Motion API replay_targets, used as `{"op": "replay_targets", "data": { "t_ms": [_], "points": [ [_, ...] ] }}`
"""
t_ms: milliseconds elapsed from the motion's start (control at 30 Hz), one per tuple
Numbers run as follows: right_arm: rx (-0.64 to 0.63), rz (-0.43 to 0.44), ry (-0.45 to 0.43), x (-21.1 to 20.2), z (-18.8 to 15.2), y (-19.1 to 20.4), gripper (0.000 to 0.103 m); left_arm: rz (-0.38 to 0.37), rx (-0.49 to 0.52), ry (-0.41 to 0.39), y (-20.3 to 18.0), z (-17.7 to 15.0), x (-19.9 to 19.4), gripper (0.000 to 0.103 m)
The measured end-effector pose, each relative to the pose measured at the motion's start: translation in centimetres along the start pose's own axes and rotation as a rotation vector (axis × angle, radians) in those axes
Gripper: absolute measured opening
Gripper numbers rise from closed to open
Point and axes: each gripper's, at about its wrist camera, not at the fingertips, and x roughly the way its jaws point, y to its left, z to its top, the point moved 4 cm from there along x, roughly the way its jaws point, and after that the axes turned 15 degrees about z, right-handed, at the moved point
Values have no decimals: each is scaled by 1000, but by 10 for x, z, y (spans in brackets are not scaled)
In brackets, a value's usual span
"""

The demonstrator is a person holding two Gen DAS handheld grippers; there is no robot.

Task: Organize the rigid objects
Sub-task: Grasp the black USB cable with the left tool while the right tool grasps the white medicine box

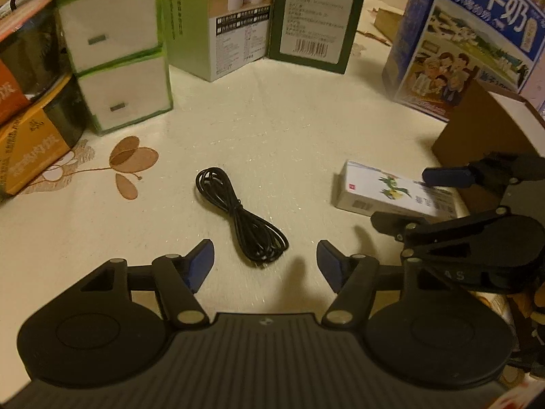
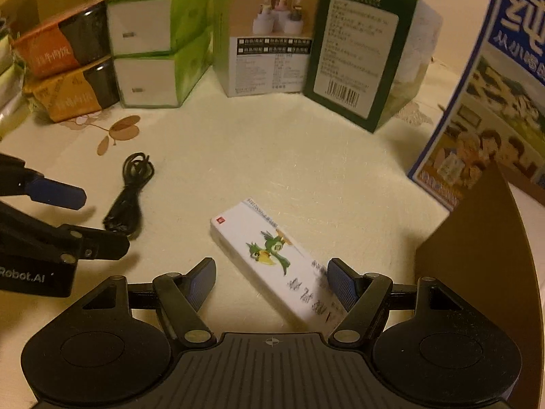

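Right wrist: tongs (image 2: 271, 281) straddle box (image 2: 272, 255).

We see both views under dim, warm yellowish light that tints the pale tablecloth (image 1: 272, 129) cream. Soft shadows fall beneath the coiled black cable (image 1: 240, 216) and beside the small white box (image 2: 272, 255), pointing toward the cameras, so the light seems to come from above and ahead. No hard glare shows; only faint sheen on the stacked tissue boxes (image 1: 112, 51). We notice motion blur across the print on the upright green cartons (image 2: 354, 51) and the milk carton (image 1: 477, 34). Fisheye distortion bends the cartons outward at the edges, and the corners fall dark. Grain softens fine detail throughout.
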Motion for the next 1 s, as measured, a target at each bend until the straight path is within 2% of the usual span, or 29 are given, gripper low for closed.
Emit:
{"op": "replay_targets", "data": {
  "t_ms": [233, 267, 300, 333, 367, 400, 667, 1000],
  "points": [
    [15, 26, 50, 18, -1, -15, 68, 29, -3, 10, 2, 7, 23, 50],
    [13, 28, 47, 18, -2, -15, 63, 28, -4, 13, 3, 8, 26, 48],
    [16, 36, 44, 17, -3, -15, 53, 25, -6, 13, 3, 8, 27, 42],
    [26, 50, 45, 16, -4, -14, 48, 21, -5, 10, 4, 8, 27, 35],
    [48, 70, 50, 14, -6, -13, 39, 14, -1, 7, 5, 8, 27, 31],
    [69, 85, 53, 13, -7, -12, 35, 8, 5, 4, 5, 7, 26, 31],
    [209, 78, 56, -11, -34, 9, 35, -22, 76, -5, 14, -19, 6, 30],
    [297, 47, 50, -64, -102, 75, 35, -79, 128, 24, 17, -102, -56, 30]
  ]
}}
